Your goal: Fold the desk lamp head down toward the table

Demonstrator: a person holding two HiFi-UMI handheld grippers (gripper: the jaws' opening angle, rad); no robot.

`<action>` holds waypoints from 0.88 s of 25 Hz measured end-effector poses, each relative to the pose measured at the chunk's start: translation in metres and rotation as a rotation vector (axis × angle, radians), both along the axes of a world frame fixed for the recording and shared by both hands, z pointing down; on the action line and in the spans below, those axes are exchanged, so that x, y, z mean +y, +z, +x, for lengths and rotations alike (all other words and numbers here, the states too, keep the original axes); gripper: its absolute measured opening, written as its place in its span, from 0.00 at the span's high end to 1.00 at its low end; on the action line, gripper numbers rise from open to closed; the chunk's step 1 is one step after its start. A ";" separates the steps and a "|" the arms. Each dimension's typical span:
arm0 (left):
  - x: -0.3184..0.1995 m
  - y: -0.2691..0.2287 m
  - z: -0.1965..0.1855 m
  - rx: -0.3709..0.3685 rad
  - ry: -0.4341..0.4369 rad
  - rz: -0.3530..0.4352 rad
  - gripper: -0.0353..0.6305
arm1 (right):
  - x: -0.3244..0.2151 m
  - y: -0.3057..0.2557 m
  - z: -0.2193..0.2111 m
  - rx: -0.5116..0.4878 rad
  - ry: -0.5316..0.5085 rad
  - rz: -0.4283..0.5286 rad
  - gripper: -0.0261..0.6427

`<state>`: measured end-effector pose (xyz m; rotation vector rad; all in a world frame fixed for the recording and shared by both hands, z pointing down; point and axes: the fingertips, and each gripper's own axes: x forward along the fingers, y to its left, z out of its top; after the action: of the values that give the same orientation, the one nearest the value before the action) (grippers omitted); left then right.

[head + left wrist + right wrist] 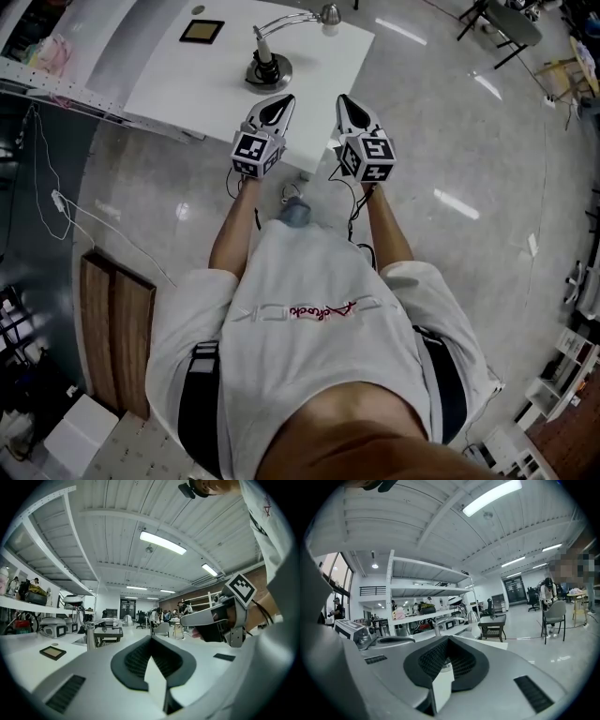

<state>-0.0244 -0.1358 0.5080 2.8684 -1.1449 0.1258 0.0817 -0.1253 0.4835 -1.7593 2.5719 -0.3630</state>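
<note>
Silver bent-arm desk lamp [267,66] with a round base on the white table [169,84]; its head [328,14] is up, not at the tabletop.
Left gripper [280,99] and right gripper [345,99] are side by side at the near table edge, pointing at the lamp but short of it, probably squared up to it. Both finger pairs are pressed together, empty.

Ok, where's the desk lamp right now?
The desk lamp stands on the white table in the head view, just ahead of the left gripper, with a dark square pad to its left.
</note>
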 end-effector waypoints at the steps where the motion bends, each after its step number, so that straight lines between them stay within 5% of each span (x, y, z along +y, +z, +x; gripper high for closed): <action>1: 0.008 -0.001 0.002 0.003 -0.001 0.002 0.91 | 0.007 0.001 0.000 0.007 -0.003 0.000 0.94; 22: 0.109 -0.003 -0.010 0.018 -0.008 0.018 0.91 | 0.109 0.009 -0.014 0.061 0.005 0.006 0.94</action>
<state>-0.0341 -0.0264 0.5054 2.8740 -1.1596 0.0890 0.0674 -0.0165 0.4927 -1.8020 2.6065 -0.3050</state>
